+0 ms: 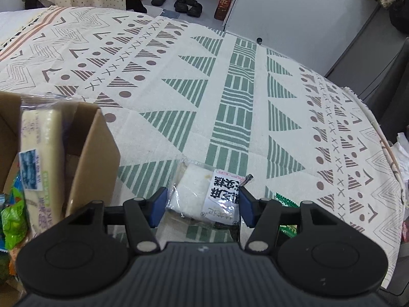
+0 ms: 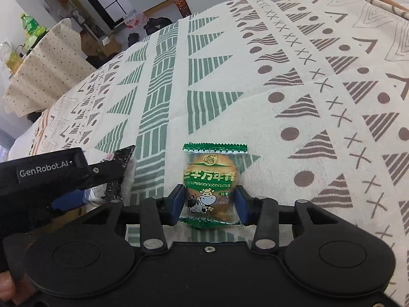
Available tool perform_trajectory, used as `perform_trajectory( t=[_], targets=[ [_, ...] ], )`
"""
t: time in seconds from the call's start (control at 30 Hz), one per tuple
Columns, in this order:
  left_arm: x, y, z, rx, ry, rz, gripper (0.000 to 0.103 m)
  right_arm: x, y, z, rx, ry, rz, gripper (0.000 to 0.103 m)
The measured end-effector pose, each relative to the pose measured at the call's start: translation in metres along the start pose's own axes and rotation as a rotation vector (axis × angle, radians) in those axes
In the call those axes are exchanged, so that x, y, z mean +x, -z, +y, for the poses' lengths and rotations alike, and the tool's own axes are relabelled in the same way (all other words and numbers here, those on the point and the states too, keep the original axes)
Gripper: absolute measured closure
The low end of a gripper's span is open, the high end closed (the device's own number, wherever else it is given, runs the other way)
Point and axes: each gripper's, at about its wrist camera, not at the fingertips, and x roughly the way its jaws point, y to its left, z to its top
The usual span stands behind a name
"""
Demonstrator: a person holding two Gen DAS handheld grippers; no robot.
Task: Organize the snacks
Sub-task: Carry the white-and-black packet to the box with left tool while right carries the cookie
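Observation:
My left gripper (image 1: 202,206) is shut on a white snack packet (image 1: 194,192) with a black-lettered label, its blue pads pressing on both sides. The same packet (image 2: 122,174) shows in the right wrist view, sticking out of the left gripper (image 2: 84,179). My right gripper (image 2: 209,206) is shut on a green biscuit packet (image 2: 212,179) with a cartoon cow, which rests on the patterned tablecloth (image 2: 281,64). A corner of that green packet (image 1: 286,202) peeks out beside the left gripper's right finger. An open cardboard box (image 1: 97,153) stands to the left.
The box holds a long pale packet (image 1: 41,153) standing upright and green packets (image 1: 12,217). The table edge curves along the right (image 1: 378,128). Beyond the table, shoes (image 1: 188,3) and a bottle (image 1: 225,5) sit on the floor. A hand (image 2: 5,289) shows at the lower left.

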Motion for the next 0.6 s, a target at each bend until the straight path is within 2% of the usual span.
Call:
perform_trajectory(
  t=[0.2, 0.6],
  targets=[
    [-0.025, 0.006, 0.0, -0.012, 0.034, -0.021, 0.045, -0.024, 0.004, 0.0, 0.022, -0.017, -0.034, 0.062],
    [-0.082, 0.012, 0.011, -0.029, 0.038, -0.129, 0.045, -0.078, 0.008, 0.017, 0.042, -0.076, -0.116, 0.062]
  ],
)
